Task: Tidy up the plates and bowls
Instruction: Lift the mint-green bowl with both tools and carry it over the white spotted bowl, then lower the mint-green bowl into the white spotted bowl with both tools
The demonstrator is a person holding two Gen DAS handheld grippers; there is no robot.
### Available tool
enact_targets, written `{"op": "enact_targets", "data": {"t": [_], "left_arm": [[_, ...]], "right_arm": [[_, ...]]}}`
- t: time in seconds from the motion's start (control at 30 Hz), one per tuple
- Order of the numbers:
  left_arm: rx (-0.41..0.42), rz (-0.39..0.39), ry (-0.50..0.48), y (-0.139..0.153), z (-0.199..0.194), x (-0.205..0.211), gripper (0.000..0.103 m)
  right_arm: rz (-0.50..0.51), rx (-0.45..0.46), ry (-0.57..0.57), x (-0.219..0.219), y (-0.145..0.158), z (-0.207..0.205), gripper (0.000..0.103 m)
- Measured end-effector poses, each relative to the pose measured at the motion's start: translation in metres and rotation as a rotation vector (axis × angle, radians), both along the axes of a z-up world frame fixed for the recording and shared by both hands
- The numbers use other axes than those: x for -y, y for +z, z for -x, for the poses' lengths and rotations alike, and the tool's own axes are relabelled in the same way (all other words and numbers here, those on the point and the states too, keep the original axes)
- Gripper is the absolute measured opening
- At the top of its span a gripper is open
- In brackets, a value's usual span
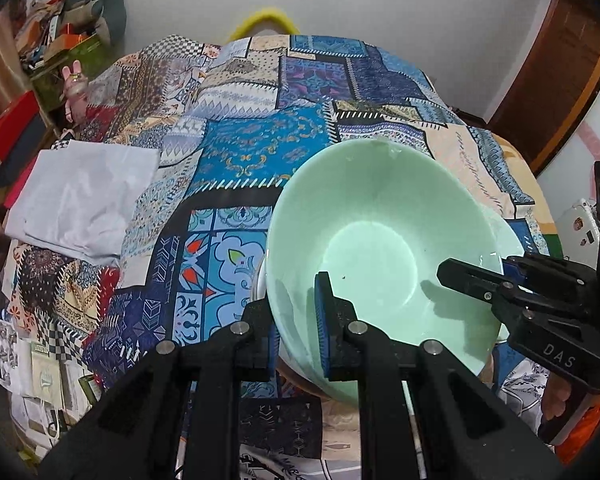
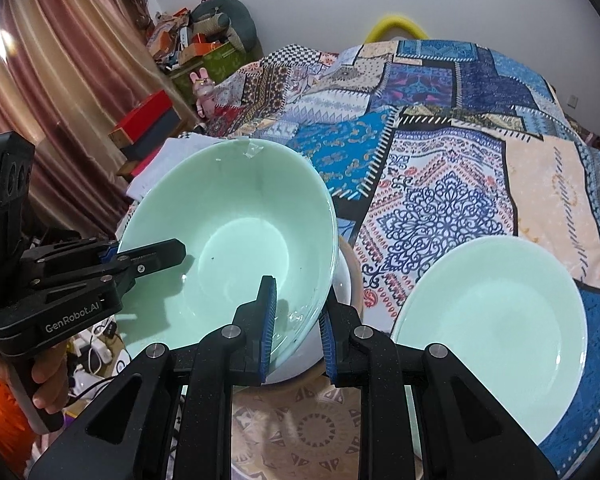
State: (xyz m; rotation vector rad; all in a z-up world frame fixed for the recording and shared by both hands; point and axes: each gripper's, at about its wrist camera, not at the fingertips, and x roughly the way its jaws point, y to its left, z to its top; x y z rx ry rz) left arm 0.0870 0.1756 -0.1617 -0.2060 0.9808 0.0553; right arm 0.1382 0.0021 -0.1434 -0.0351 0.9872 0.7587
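Note:
A pale green bowl (image 1: 380, 256) is held tilted above the patchwork-covered bed, and it also shows in the right wrist view (image 2: 236, 240). My left gripper (image 1: 298, 328) is shut on the bowl's near rim, one pad inside and one outside. My right gripper (image 2: 296, 332) is shut on the opposite rim; it shows in the left wrist view (image 1: 504, 270) too, and my left gripper shows in the right wrist view (image 2: 114, 256). A pale green plate (image 2: 496, 332) lies on the cover to the right of the bowl.
A grey folded cloth (image 1: 80, 204) lies on the cover at the left. Boxes and clutter (image 2: 196, 44) are piled by the curtain beyond the bed. A wooden door (image 1: 556, 76) stands at the far right.

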Motion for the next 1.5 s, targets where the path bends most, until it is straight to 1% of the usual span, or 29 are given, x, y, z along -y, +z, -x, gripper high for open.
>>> {"op": "enact_targets", "data": {"t": [0.33, 0.57, 0.8, 0.9, 0.93, 1.2, 1.3, 1.43, 1.5], "left_arm": [[-0.060, 0.016, 0.008, -0.029, -0.002, -0.005, 0.015], [-0.070, 0.012, 0.001, -0.035, -0.005, -0.005, 0.015], [-0.096, 0.039, 0.000, -0.045, -0.012, -0.007, 0.015], [-0.099, 0.002, -0.001, -0.048, -0.013, -0.004, 0.015], [-0.098, 0.004, -0.002, -0.048, -0.013, -0.004, 0.015], [-0.094, -0.007, 0.004, -0.044, -0.012, -0.001, 0.015], [-0.097, 0.024, 0.008, -0.040, -0.013, -0.002, 0.015], [-0.101, 0.024, 0.018, -0.033, -0.014, -0.003, 0.018], [-0.090, 0.012, 0.024, -0.028, -0.012, -0.004, 0.023]], "right_arm": [[0.024, -0.048, 0.006, -0.007, -0.020, 0.000, 0.019], [0.038, -0.073, 0.005, -0.008, -0.032, -0.003, 0.018], [0.045, -0.067, -0.005, -0.006, -0.029, -0.008, 0.020], [0.071, -0.045, -0.005, -0.006, -0.027, -0.007, 0.022], [0.071, -0.044, -0.001, -0.005, -0.027, -0.006, 0.022], [0.088, -0.026, -0.009, 0.002, -0.025, -0.007, 0.022], [0.087, -0.020, 0.000, 0.003, -0.026, -0.006, 0.022], [0.084, -0.020, 0.003, 0.003, -0.025, -0.004, 0.022], [0.090, -0.009, -0.001, 0.003, -0.023, -0.003, 0.022]]}}
